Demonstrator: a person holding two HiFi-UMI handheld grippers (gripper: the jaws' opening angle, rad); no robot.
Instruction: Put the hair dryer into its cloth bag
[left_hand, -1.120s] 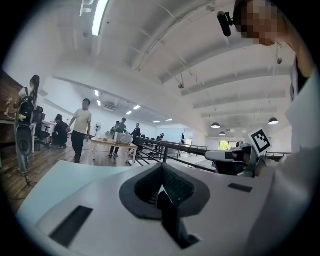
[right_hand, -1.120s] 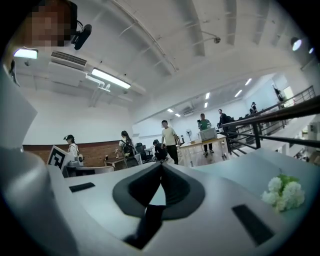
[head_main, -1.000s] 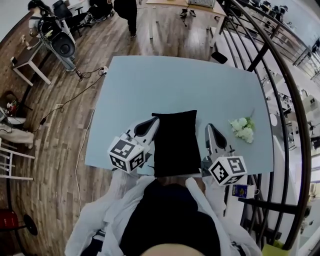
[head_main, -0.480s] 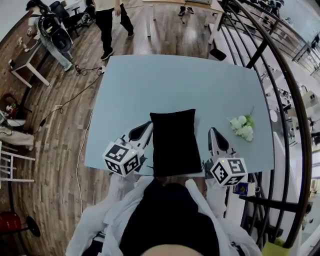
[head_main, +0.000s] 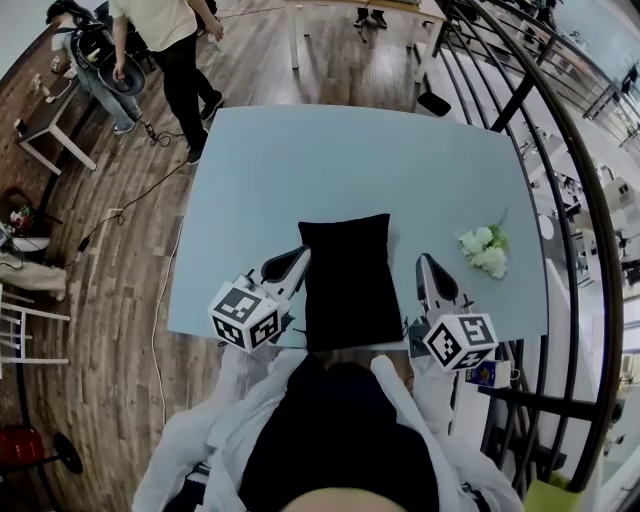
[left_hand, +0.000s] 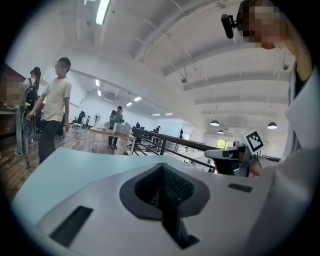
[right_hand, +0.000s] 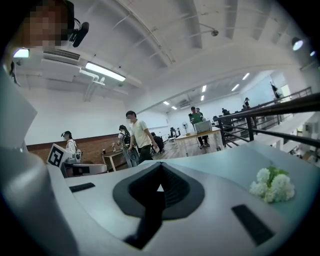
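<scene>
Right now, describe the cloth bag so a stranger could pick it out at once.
Start at the pale blue table. At the middle of its near edge, between the left claw and the right claw, lies the bag. It is the only black, flat rectangle there; the flowers to its right are white and small.

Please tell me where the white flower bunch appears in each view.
Head view: the white flower bunch lies on the table, right of the black cloth bag.
Left gripper view: not in it.
Right gripper view: the white flower bunch lies lower right, on the table.
Shared landmark: the person in the pale T-shirt, seen in all three.
</scene>
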